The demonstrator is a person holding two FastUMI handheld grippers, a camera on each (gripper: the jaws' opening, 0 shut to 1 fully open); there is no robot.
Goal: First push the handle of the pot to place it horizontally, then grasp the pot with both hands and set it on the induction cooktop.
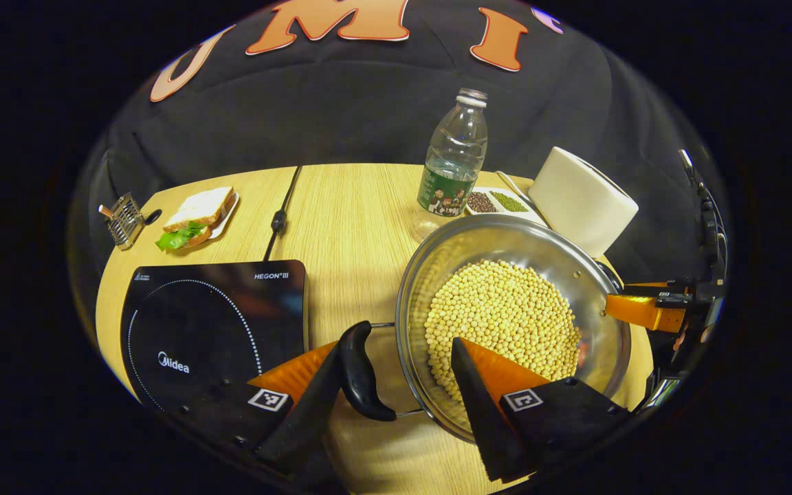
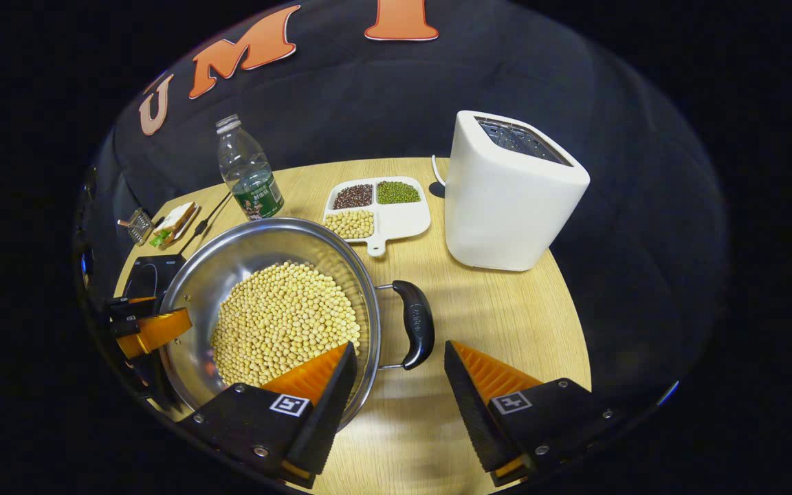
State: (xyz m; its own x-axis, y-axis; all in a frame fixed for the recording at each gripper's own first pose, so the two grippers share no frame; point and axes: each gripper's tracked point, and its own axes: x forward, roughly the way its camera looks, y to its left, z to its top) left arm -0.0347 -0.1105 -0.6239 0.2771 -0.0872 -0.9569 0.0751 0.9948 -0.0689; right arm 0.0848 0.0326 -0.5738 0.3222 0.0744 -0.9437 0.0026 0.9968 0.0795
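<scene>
Your left gripper (image 1: 406,385) hung with its jaws spread, straddling the pot's near handle (image 1: 361,371): one finger lay outside the handle, the other reached over the rim above the soybeans (image 1: 502,320). Nothing was pinched. Your right gripper (image 2: 399,378) was likewise released, one finger over the rim and the other out on the bare wood, with the opposite handle (image 2: 415,333) sitting between and just ahead of them.

The pot (image 2: 258,258) stood on the table (image 1: 348,206), its handles already pointing out to either side, so I judged the pushing step finished and the two-handed grasp in hand. Your next move called for easing each gripper forward until its handle sat squarely between the fingers, closing both together, then lifting level so the beans would not shift and tip the load.

The induction cooktop (image 1: 214,323) lay just beside the pot on your left, bare on top, so the carry looked short and sideways.

Farther back stood a water bottle (image 1: 454,161), a divided dish (image 2: 379,210) of beans and a white toaster (image 2: 509,192); a sandwich (image 1: 196,213) on a plate sat at the far left corner, well apart from your path.
</scene>
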